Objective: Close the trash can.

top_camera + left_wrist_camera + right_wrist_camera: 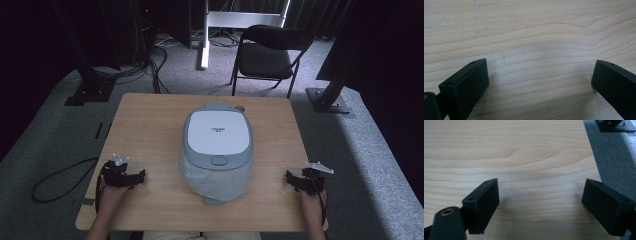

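We hold the left gripper (131,177) and right gripper (298,181) wide open and empty over the counter (150,120), either side of the rice cooker (217,145).

The right gripper (540,205) hangs low over the table (524,152), its two black jaws spread wide with bare wood between them. The left jaw rises from the near left, with a brass-ringed hole on the body below it. The right jaw stands at the near right, partly past the table's right edge. Beyond that edge lies grey carpet (616,162), and a black base plate (615,125) sits at the far right corner.
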